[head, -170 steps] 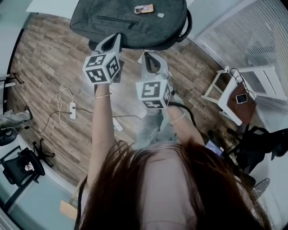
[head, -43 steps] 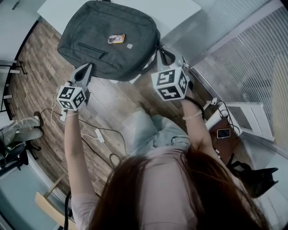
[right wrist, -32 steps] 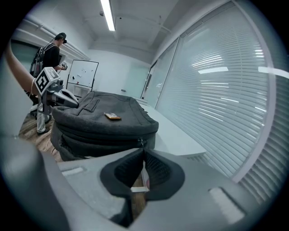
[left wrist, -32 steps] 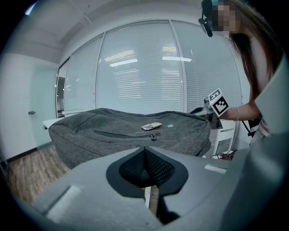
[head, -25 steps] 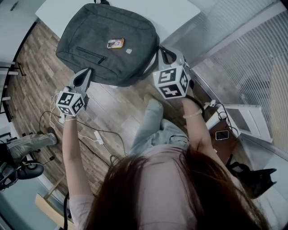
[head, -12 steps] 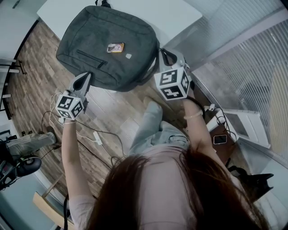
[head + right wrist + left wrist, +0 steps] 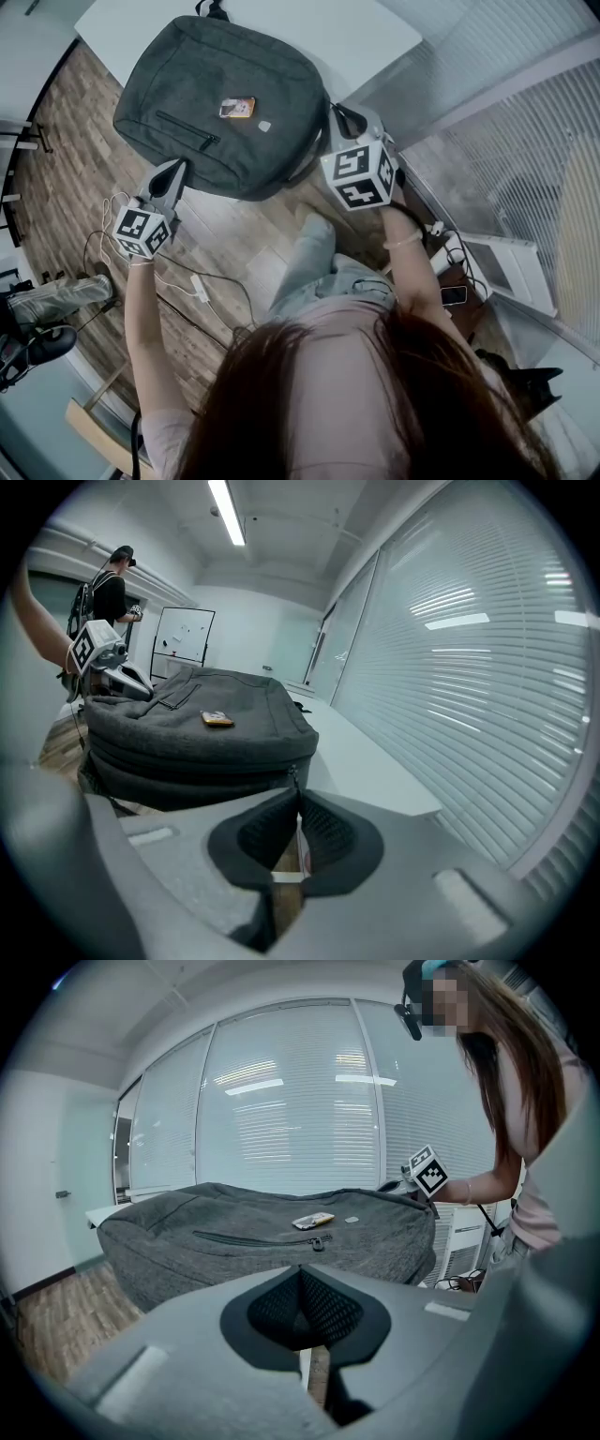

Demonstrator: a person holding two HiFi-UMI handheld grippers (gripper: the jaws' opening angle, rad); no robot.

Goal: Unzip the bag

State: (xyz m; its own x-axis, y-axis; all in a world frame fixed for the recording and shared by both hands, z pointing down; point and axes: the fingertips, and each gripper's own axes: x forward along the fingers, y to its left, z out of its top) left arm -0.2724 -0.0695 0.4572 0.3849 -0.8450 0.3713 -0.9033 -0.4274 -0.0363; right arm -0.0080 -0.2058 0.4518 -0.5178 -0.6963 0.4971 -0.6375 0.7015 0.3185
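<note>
Grey woven cloth takes up the middle of your head view. The laptop bag (image 7: 225,94) lies flat on the white table (image 7: 361,33), and its near edge reaches past the table's edge over the wood-plank floor (image 7: 56,150). On its top face sit a small yellow-orange label (image 7: 237,108) and, nearer to you, the closed front pocket zip (image 7: 187,129).

Your right gripper (image 7: 339,114) is at the bag's right corner. Its own view shows the jaws nearly together and clamped on the zipper pull (image 7: 293,778) of the main zip. The pull hangs from the slider on the bag's side wall and drops straight into the pads. The zip line running along that wall looks closed.

Your left gripper (image 7: 175,169) points at the bag's near edge, just below the front pocket zip. Its pads are pressed together with nothing visible between them. You cannot tell from any view whether the tips touch the cloth.

White cables (image 7: 202,281) trail across the floor under your left arm. A second person (image 7: 112,588) stands far off behind the bag in the right gripper view.
</note>
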